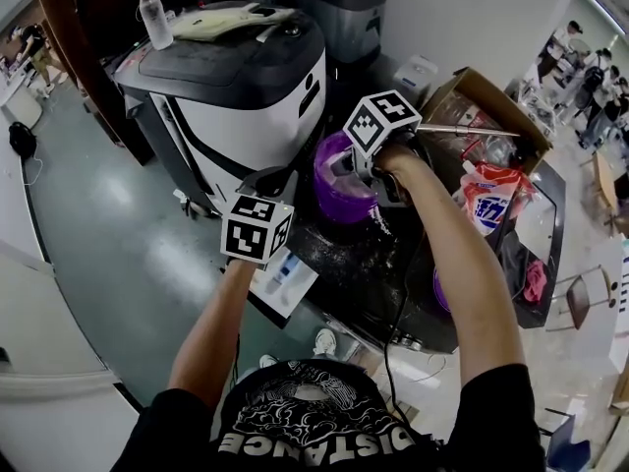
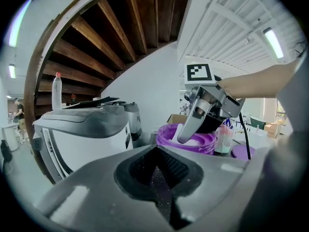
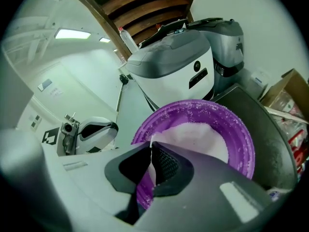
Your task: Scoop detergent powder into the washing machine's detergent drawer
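The soft white detergent powder (image 3: 203, 139) lies in a heap inside a round purple plastic tub (image 3: 244, 129). The tub sits on the dark, speckled top of what I think is the washing machine (image 1: 344, 256).

My right gripper (image 3: 151, 144) hangs over the tub. Its jaws are pinched tight on the thin handle of a white plastic scoop (image 3: 152, 173). The scoop points down into the tub, by the powder. I cannot see if it has any powder in it.

My left gripper (image 2: 157, 146) is lower and off to the left. Its jaws are pressed together with nothing in them. Just under it, the small white detergent drawer (image 1: 301, 289) with a blue part sticks out of the front of the machine. It looks open.

I think this is the scooping step. Next I need to lift the scoop out flat, so nothing spills. Then I carry it left and down to the drawer and tip it in.

A red and white bag (image 1: 488, 200) stands to the right, by a brown cardboard box (image 1: 482, 91). The bag has blue writing, but it is too small to read. My black shirt (image 1: 314, 416) says "DISTANCE" in big white letters.
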`<state>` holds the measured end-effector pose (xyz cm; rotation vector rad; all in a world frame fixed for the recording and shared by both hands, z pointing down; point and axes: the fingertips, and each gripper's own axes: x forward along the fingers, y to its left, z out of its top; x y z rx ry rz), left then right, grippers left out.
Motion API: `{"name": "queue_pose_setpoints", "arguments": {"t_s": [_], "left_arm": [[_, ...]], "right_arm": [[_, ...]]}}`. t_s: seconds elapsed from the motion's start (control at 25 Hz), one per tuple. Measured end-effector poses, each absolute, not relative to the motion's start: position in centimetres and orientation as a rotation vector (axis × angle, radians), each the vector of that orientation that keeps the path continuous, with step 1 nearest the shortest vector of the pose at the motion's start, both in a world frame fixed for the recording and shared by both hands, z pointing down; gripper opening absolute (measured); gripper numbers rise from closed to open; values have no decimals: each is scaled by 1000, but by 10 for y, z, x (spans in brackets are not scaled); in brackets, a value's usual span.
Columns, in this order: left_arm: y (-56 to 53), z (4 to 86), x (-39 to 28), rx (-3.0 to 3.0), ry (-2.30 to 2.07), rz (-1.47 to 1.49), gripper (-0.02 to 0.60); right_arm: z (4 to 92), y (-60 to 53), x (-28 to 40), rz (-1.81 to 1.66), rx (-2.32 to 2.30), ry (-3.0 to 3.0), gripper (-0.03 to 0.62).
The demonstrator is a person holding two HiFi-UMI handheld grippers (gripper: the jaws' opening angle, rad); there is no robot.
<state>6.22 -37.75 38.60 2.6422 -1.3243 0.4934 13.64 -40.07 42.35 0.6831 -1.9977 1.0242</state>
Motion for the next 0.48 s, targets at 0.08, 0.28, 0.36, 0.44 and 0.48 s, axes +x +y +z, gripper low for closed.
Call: {"name": "queue_pose_setpoints", "arguments": {"t_s": [0.08,0.28,0.36,0.44,0.48], "left_arm": [[-377,385,62,2653,-1311,489,0],[-376,381,64,2673,-1279,476,0],[-376,380,65,2683,-1262,473,0],[-376,378,67,2695,-1249,472,0],[-375,376,68,2700,-1244,470,0]], "right_arm": [[419,-401,138,1057,714,-2015,35],[408,-402,140,1137,792,-2068,35],[404,-403,143,1180,833,-2094,35],[400,-402,147,1226,867,-2117,35],[399,-402,149,1249,886,-2127,35]]}}
